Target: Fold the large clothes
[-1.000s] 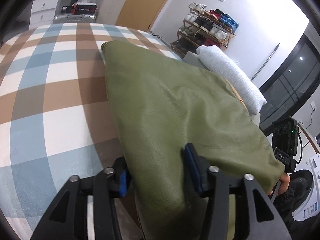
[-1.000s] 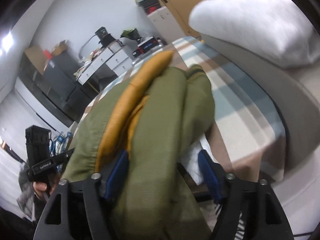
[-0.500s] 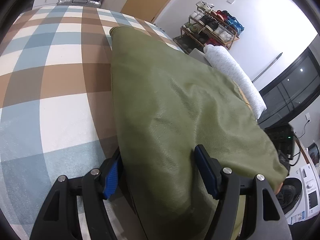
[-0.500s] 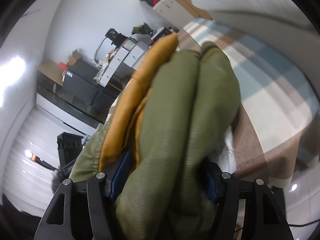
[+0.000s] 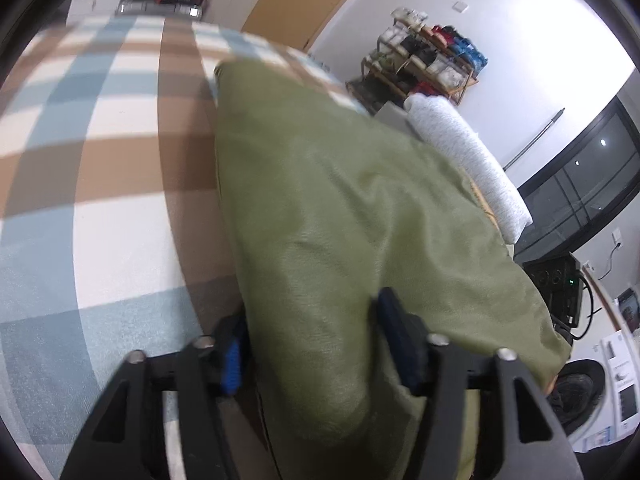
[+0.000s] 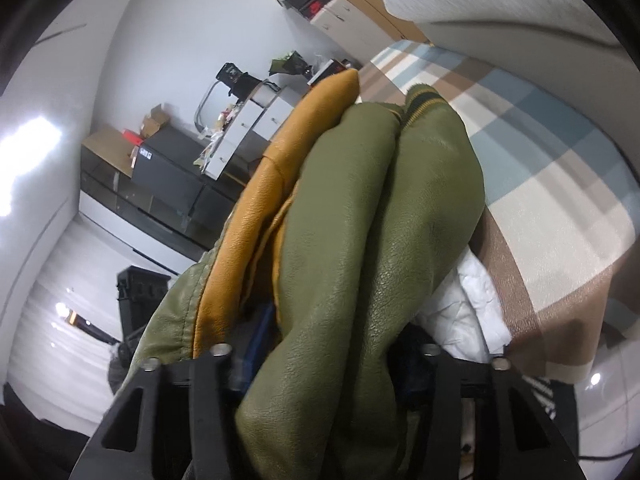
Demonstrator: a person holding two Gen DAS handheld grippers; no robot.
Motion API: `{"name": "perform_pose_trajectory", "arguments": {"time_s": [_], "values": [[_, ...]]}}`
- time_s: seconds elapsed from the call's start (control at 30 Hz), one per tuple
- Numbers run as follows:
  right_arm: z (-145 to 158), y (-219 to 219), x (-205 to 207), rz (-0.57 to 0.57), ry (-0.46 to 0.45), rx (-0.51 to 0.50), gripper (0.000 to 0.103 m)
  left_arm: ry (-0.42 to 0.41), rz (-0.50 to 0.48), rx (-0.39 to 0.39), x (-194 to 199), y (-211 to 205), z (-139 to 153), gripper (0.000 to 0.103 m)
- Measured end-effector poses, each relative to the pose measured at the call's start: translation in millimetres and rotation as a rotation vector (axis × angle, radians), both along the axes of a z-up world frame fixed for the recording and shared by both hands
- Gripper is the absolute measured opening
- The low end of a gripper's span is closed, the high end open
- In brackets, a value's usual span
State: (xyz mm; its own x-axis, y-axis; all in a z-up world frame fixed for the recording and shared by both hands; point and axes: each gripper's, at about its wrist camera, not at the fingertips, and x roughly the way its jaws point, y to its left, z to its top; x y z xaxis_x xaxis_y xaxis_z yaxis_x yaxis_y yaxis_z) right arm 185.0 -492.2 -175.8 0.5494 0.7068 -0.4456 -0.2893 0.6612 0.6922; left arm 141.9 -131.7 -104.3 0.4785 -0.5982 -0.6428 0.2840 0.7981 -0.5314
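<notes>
Fingers of the left gripper are closing on a thick fold of the green jacket, the blue pads pressing into the cloth from both sides; the right gripper is closing too, its fingers squeezing a bunched end of the same jacket, so that the pads are mostly buried in it; both grippers point forward and downward along the garment, the left one more steeply; the jacket lies lengthwise on the bed, its green leather-like shell uppermost in the left view, its mustard-yellow lining and a striped ribbed cuff showing in the right view; the bed carries a plaid cover of brown, blue and white; a white pillow lies along the far side of the jacket; beyond it a shoe rack stands against the white wall; a cluttered white dresser stands off the other side.
</notes>
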Motion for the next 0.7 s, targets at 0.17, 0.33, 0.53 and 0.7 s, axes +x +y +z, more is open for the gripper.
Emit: {"name": "perform_pose_trajectory", "arguments": {"time_s": [0.17,0.33,0.53,0.7], "values": [[28,14,-11,-0.001,-0.079,-0.1,0.02,-0.071,0.014,-0.014,-13,-5,16,0.025],[65,28,-23,0.013,-0.182,-0.155,0.016,-0.161,-0.001,-0.016,-28,-9,39,0.025],[112,31,-31,0.036,-0.303,-0.195,0.016,-0.248,0.009,-0.068,-30,-14,72,0.025],[155,10,-28,0.006,-0.395,-0.225,0.016,-0.343,-0.001,-0.072,-18,-48,107,0.026]]}}
